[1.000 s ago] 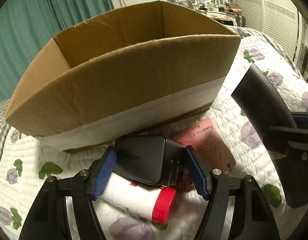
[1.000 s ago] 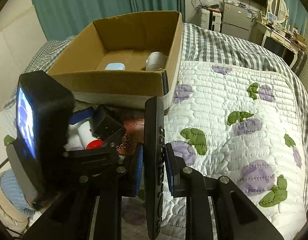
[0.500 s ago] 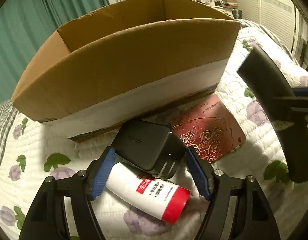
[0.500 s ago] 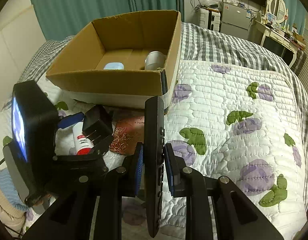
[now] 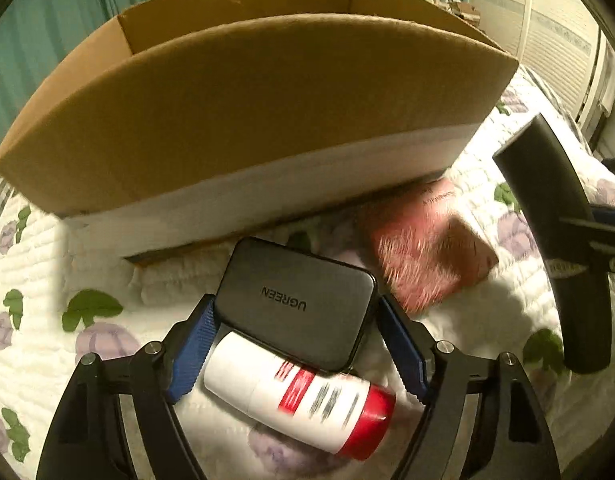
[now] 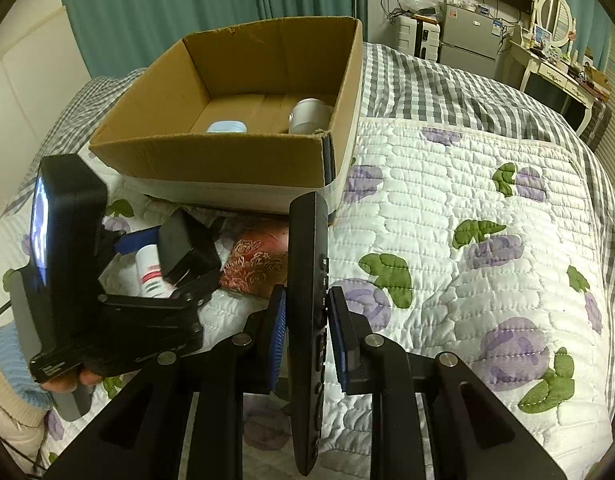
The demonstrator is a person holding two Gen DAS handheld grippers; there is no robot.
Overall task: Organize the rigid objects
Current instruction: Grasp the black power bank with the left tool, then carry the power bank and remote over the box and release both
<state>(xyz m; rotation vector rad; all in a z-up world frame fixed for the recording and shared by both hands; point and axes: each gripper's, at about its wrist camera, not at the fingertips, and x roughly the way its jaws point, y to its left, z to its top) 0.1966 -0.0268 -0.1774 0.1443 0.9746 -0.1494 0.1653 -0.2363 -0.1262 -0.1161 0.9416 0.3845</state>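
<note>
Quilted white bedding [image 6: 467, 208] printed with purple flowers and green leaves covers the bed, and an open brown cardboard box [image 6: 211, 168] sits on it before teal curtains. Inside the box lie a pale blue case [image 6: 226, 127] and a white cylinder [image 6: 309, 116].

Just in front of the box's near wall, the left hand-held gripper [image 5: 297, 342] pinches a black rectangular UGREEN charger [image 5: 297, 300] between its blue pads, one on each short end, so its long axis runs across the jaws. The charger appears raised over a white tube with a red cap [image 5: 303, 396], which lies on the quilt directly beneath; a reddish rose-patterned card [image 5: 427, 240] lies to the right. The right hand-held gripper [image 6: 307, 334] is pressed onto a slim black remote control [image 6: 307, 320], held on edge with its long axis pointing toward the box's right corner.

The box opening lies ahead of and above both loads; the left one seems nearer.

Against the frames a second ago, the charger has come up off the tube and tilted flatter toward the camera, with the box wall looming closer, while the remote's pose looks unchanged.
</note>
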